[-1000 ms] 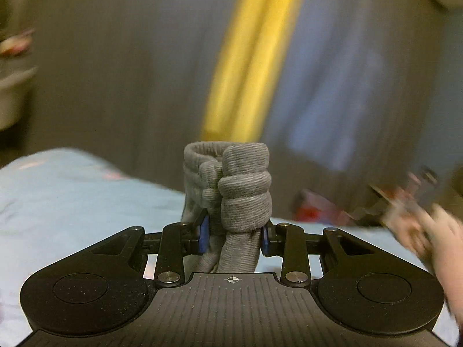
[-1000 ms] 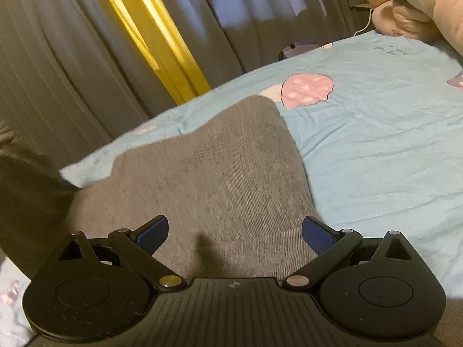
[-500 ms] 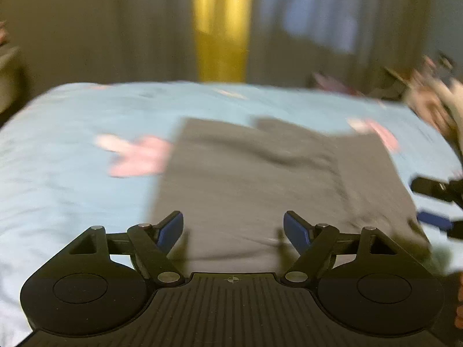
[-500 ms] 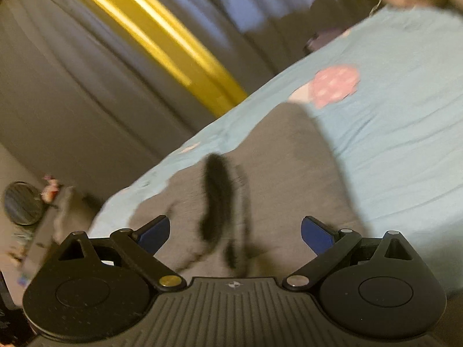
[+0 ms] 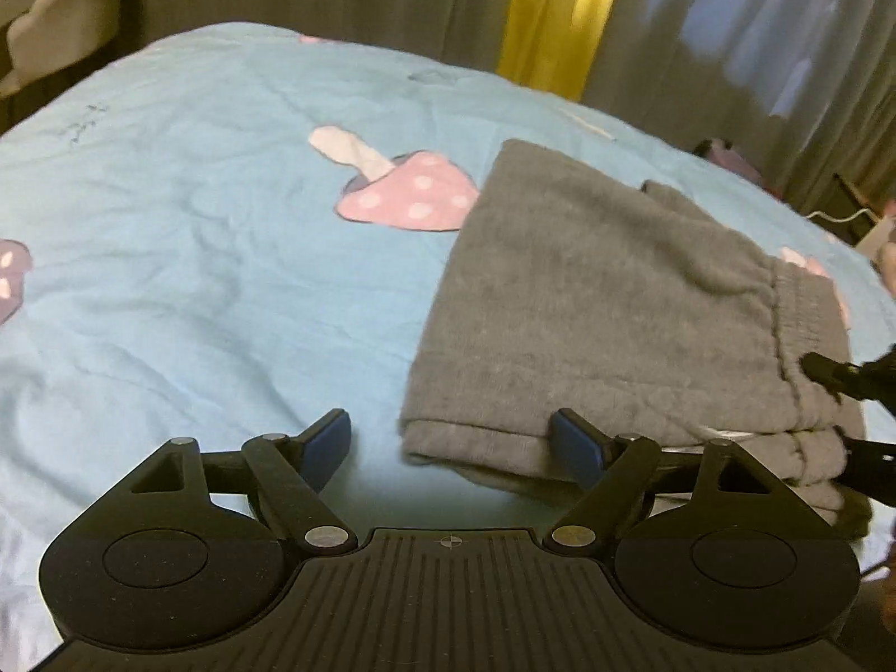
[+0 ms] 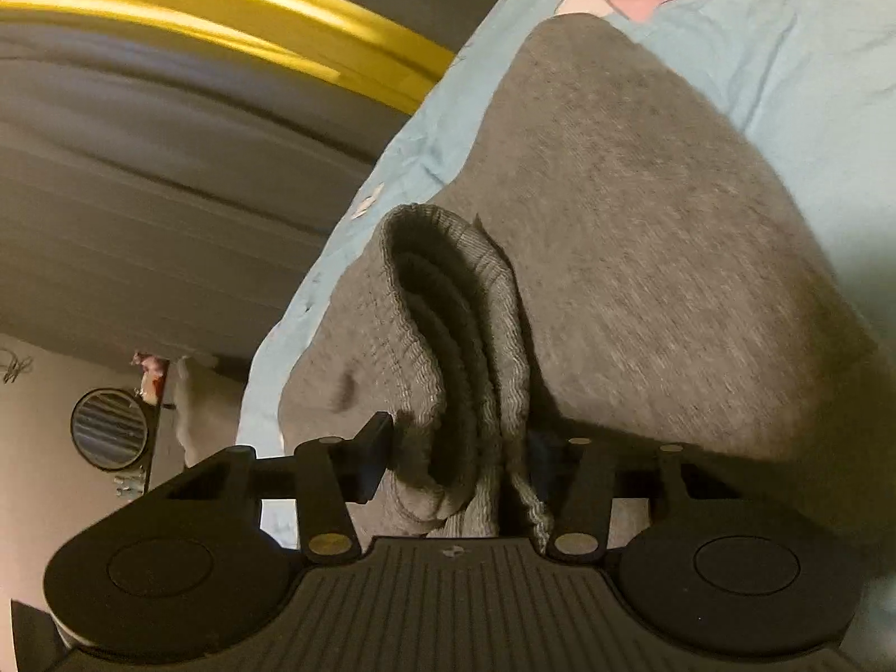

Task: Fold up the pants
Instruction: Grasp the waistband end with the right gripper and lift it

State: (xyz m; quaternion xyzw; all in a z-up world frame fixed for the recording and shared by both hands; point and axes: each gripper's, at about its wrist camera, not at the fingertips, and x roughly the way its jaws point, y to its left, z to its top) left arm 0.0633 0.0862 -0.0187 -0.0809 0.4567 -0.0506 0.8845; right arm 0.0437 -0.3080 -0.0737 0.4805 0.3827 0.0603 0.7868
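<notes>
Closing on the waistband (image 6: 459, 369), your right tongs (image 6: 459, 448) have the bunched elastic edge between their fingers; the left finger (image 6: 372, 456) sits against the cloth, but the far one is buried in shadow, so you cannot yet call it a firm grip. Your left tongs (image 5: 451, 442) hang released and empty, straddling the near left corner of the pants (image 5: 605, 302), with one finger (image 5: 577, 451) just over the folded edge and the other over bare bed (image 5: 196, 257).

The pants lie folded in a grey stack on the blue sheet, just beside the mushroom print (image 5: 409, 190), waistband toward your right.

Watch three things:
- The right tongs may be pinching only the top layers of the band. Lift then, and the lower layers stay down, so the stack peels open.
- The left corner is thin and flat against the sheet. Clench low and you may catch the sheet with it; clench high and you may miss the bottom layer.
- Lifting one side before the other is held would likely drag the stack askew and skew the next fold.
</notes>
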